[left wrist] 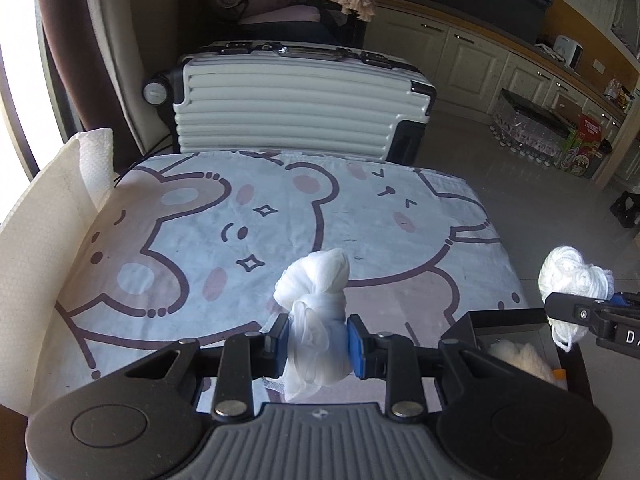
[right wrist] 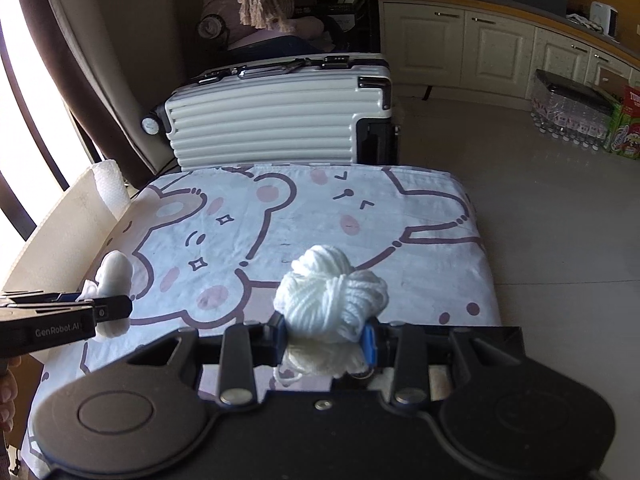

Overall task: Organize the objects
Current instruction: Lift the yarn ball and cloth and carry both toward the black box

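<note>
Black box [left wrist: 520, 320]: contents mostly hidden behind left gripper [left wrist: 316, 346]; pale fluff and an orange bit unidentifiable.
Right gripper [left wrist: 576, 316]: cut by frame edge.
Snack carton [right wrist: 630, 120]: cut off, lettering unreadable.
Counter items: too small.

Both cameras sit low and close over the near edge of the bear-print tabletop [left wrist: 192, 240], looking across it at the white suitcase [right wrist: 276, 124]. Each sees the other's fingers.
</note>
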A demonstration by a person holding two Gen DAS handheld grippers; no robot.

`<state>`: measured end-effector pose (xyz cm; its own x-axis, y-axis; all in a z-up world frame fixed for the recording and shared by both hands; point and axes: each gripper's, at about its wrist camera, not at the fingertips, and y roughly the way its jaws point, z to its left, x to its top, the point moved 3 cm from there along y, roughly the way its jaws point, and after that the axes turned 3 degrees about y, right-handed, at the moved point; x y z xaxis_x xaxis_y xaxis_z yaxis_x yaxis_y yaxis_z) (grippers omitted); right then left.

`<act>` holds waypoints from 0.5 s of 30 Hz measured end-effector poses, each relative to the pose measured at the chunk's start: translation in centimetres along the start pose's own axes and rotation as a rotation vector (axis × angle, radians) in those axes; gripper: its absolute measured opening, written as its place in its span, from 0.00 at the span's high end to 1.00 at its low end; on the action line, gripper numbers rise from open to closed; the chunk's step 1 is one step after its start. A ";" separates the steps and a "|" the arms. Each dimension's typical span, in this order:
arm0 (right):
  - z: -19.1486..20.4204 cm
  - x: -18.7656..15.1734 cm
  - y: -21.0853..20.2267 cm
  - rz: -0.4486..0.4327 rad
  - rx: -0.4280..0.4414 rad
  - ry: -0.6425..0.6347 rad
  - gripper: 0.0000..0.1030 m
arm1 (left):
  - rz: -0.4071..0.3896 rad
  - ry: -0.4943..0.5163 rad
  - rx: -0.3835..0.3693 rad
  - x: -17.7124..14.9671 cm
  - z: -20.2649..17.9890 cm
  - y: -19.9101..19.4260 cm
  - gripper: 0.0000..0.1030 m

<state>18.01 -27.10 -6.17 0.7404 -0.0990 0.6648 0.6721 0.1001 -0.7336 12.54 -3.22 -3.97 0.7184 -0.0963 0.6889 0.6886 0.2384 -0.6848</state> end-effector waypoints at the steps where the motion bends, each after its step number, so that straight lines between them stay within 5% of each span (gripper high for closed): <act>1: -0.6 0.0 -0.1 0.000 -0.009 0.005 0.64 | 0.000 0.007 -0.010 0.0 -0.6 0.1 0.69; 15: -7.7 -1.4 -2.3 -0.006 -0.112 0.080 0.64 | 0.012 0.061 -0.140 0.5 -8.7 1.6 0.69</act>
<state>15.44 -34.78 -6.48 0.7307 -0.1785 0.6590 0.6681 -0.0118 -0.7440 14.87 -11.34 -6.76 0.7283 -0.1537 0.6678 0.6839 0.1031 -0.7222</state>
